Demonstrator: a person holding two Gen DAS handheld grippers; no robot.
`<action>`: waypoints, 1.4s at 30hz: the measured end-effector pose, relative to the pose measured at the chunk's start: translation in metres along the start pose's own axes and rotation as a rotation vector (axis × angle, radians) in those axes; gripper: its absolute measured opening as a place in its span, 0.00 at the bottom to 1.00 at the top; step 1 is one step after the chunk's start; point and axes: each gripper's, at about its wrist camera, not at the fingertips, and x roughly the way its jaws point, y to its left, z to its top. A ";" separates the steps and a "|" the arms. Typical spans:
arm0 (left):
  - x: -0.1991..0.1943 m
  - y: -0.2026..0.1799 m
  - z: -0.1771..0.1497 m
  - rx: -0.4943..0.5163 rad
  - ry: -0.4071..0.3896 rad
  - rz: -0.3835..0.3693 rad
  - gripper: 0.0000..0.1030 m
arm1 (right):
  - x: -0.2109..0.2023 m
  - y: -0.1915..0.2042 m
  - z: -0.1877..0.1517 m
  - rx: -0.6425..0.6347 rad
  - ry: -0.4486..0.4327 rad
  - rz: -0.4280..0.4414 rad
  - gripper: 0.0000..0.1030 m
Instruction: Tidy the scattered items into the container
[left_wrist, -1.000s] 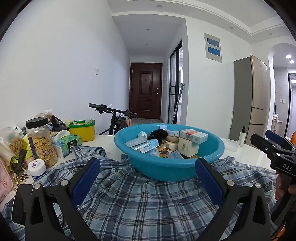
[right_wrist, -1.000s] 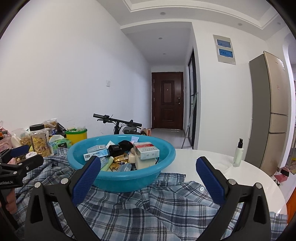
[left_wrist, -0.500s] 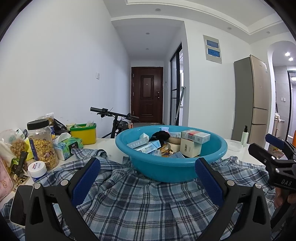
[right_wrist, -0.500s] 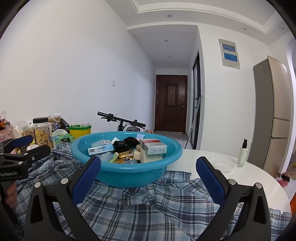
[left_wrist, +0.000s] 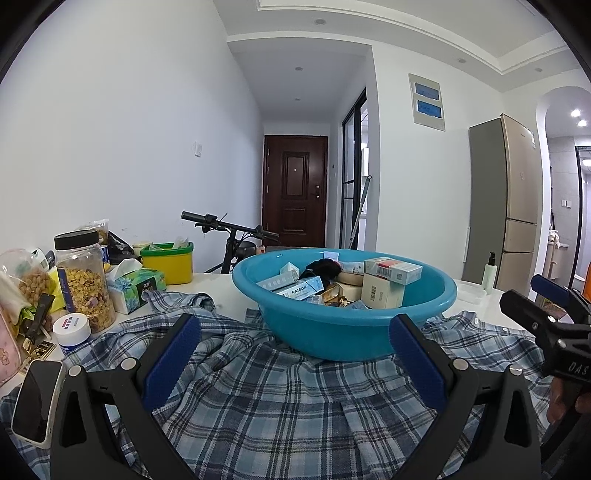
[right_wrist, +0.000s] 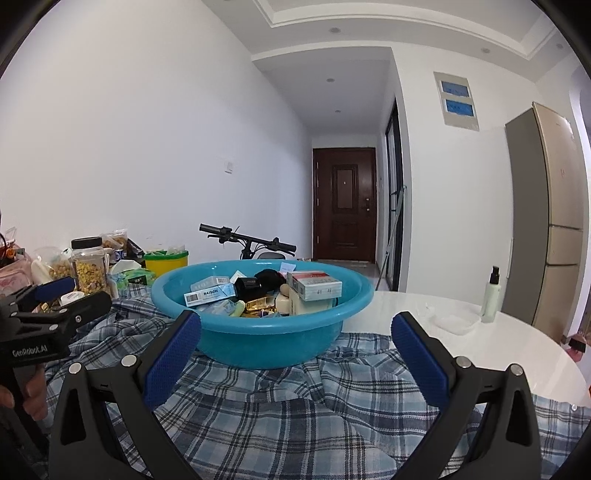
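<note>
- Both views sit lower and closer to the cloth than a second ago; the basin (left_wrist: 343, 317) now rides higher in each view, and its contents look unchanged.
- Left gripper (left_wrist: 293, 354): jaws spread wide, nothing between the blue pads (left_wrist: 171, 360); it hangs just above the plaid shirt (left_wrist: 280, 413), in front of the basin.
- Right gripper (right_wrist: 295, 356): also wide open and empty, over the same shirt on the basin's near side.
- Basin is blue, round, and rests on the crumpled shirt, which lies on a white table (right_wrist: 517, 347).
- Inside the basin: a pale blue box marked RAISON (right_wrist: 210, 293), a red-and-white box (right_wrist: 314, 284) lying on top of a cream box, a black cloth bundle (left_wrist: 321, 267), and smaller packets I cannot make out.
- Left of the basin, off the shirt's edge: a jar of cereal (left_wrist: 85, 280) with a black lid, a small white tub (left_wrist: 72, 328), a green tissue pack (left_wrist: 135, 282), and a yellow tub with a green rim (left_wrist: 168, 260).
- A phone (left_wrist: 37, 402) lies on the shirt, well left of the basin, beside the left gripper's frame.
- Right of the basin, a pump bottle (right_wrist: 491, 295) stands upright on the bare table.
- Behind the basin, bicycle handlebars (left_wrist: 229, 223) show past the table's far edge.
</note>
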 end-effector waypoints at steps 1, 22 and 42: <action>0.000 -0.001 -0.002 0.004 -0.002 0.000 1.00 | 0.001 -0.002 0.000 0.007 0.006 -0.001 1.00; 0.019 0.006 -0.008 -0.039 0.088 0.003 1.00 | 0.023 -0.005 -0.007 0.022 0.140 -0.024 1.00; 0.020 0.007 -0.008 -0.039 0.089 0.013 1.00 | 0.023 -0.008 -0.007 0.033 0.144 -0.029 1.00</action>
